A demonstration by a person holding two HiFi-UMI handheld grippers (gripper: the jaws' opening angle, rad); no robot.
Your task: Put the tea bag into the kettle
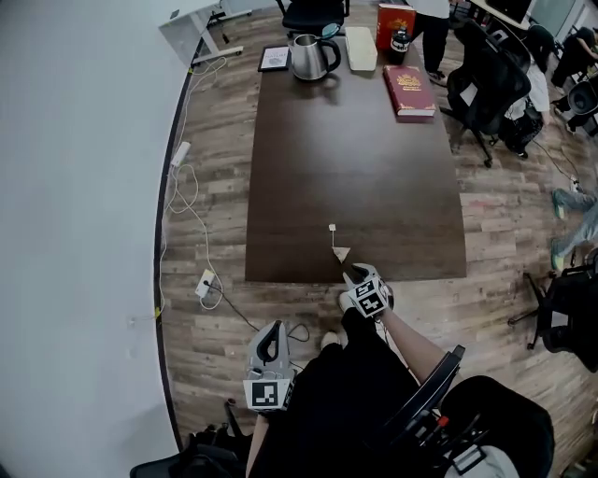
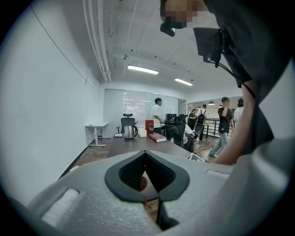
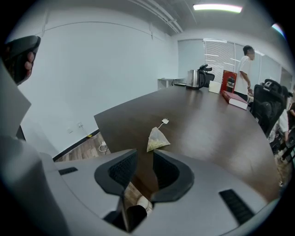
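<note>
A small pyramid tea bag lies near the front edge of the dark table, its string running to a white tag. My right gripper is just short of it at the table edge, open, nothing between the jaws. In the right gripper view the tea bag sits right beyond the gripper tips. The steel kettle stands at the far end, lid on. My left gripper hangs low by my lap, off the table; its jaws look shut and empty.
A red book, a white box, a red box and a dark bottle stand near the kettle. Black office chairs are at the right. Cables and a power strip lie on the floor left. People stand at the far end.
</note>
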